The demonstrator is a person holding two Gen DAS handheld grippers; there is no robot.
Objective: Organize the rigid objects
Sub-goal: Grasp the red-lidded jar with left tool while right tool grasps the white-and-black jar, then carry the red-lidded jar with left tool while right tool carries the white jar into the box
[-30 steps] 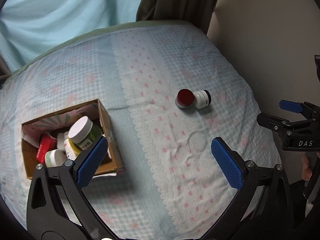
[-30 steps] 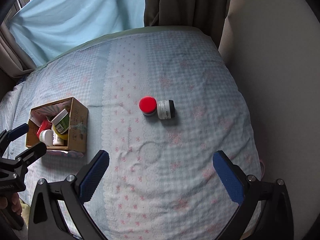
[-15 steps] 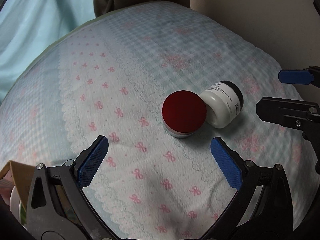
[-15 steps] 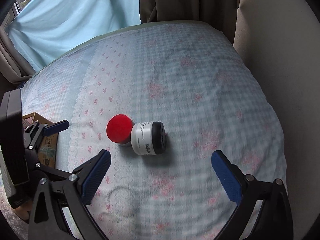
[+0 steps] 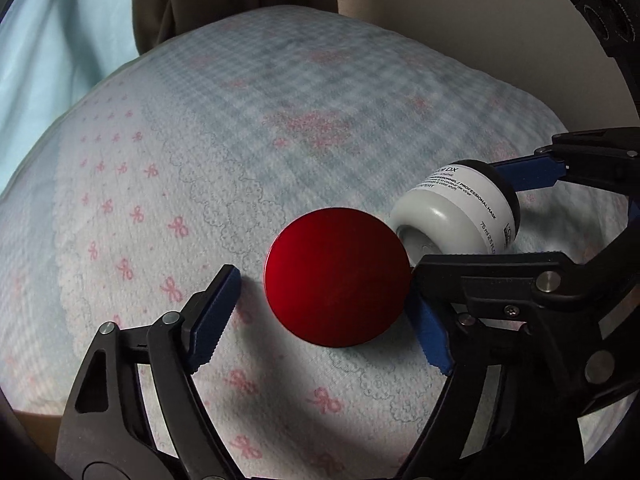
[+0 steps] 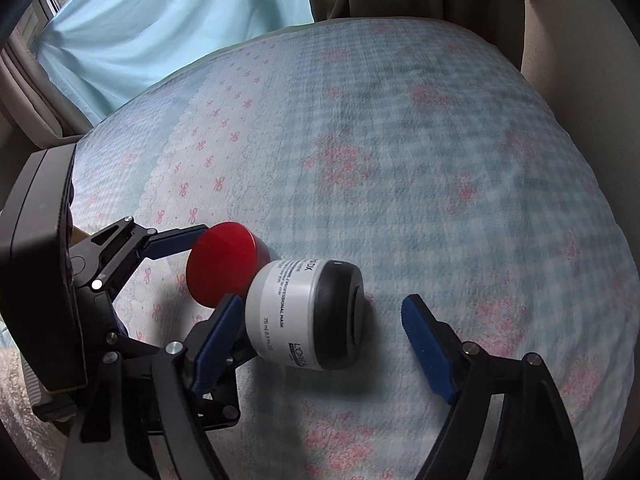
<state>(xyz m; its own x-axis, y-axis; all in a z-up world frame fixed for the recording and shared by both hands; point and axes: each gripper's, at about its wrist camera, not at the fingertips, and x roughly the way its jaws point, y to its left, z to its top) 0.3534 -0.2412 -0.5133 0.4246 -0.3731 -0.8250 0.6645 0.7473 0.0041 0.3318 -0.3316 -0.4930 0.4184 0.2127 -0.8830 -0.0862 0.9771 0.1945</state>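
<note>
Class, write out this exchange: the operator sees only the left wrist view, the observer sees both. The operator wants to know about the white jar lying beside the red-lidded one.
Operator: In my view the right gripper hides part of the white jar. Is its black lid gripped?
Observer: No. The right wrist view shows the jaws open, with bedspread showing between the lid and the right-hand pad.
Operator: What does the lid's top look like?
Observer: It has a round recess, and it faces away from the red-lidded jar.
</note>
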